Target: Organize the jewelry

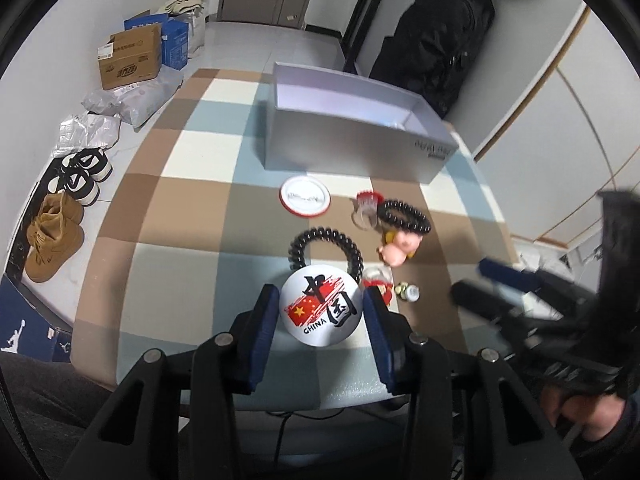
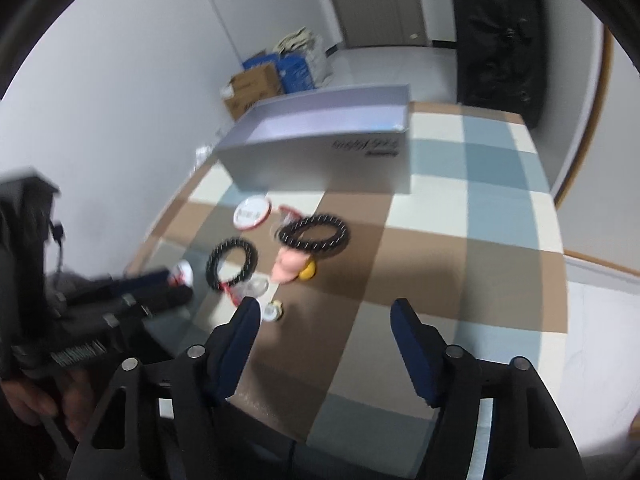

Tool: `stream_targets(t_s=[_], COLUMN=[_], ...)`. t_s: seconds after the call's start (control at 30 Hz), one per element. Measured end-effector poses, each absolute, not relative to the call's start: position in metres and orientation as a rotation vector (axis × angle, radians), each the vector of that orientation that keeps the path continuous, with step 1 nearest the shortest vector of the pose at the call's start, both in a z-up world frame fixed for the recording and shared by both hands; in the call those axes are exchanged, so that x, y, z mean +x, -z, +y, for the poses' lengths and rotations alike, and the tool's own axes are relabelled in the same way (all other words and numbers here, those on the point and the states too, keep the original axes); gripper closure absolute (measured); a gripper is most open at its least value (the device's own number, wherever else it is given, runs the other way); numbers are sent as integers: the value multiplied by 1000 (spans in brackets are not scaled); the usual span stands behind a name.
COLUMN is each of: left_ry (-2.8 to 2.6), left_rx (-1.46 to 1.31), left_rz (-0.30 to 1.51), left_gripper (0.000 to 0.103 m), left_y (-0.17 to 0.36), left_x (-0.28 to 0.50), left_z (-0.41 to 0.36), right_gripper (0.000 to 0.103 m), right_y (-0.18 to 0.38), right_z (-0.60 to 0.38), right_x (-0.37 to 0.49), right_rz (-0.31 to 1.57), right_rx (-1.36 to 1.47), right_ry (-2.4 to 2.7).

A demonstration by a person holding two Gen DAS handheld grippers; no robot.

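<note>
My left gripper [image 1: 320, 300] is shut on a round white badge [image 1: 322, 305] printed with a red flag and "CHINA", held over the checked table. Past it lie a black coil hair tie [image 1: 325, 249], a black bead bracelet [image 1: 404, 216], a pink pig charm [image 1: 400, 248], a red-rimmed white badge [image 1: 305, 197] and a clear red-topped piece [image 1: 366, 208]. An open grey box [image 1: 352, 136] stands behind them. My right gripper [image 2: 324, 316] is open and empty above the table, near the bracelet [image 2: 314, 232], the hair tie [image 2: 231, 262] and the pig charm [image 2: 289, 266].
A small gold and white trinket [image 1: 408, 291] and a red and white piece [image 1: 380, 282] lie by the left fingers. Shoes [image 1: 60, 208], cardboard boxes [image 1: 130, 56] and bags sit on the floor at left. A black suitcase [image 1: 440, 36] stands behind the table.
</note>
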State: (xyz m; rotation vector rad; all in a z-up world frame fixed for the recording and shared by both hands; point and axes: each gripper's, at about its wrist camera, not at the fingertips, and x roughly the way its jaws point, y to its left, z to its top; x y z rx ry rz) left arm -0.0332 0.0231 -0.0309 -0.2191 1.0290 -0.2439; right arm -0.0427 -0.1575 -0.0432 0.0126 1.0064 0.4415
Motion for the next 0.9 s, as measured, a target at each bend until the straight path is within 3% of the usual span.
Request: stream_targets(t_s=[0.17,0.6,0.9], left_ry=[259,271,274], left_rx=[-258,-318,-322], left_rz=[1006,980,972], left_gripper=[66,66,66], left_y=[27,23,20], left_x=[-32,-30,-27], left_z=[31,48,48], right_gripper=[50,91,92], right_y=[51,66,59], right_z=[-138,-105,-110], right_x=[-44,-41,-36], right_rz=[1021,1035,1031], right_rx=[-58,-176,-118], right_ry=[-472,-504,-511])
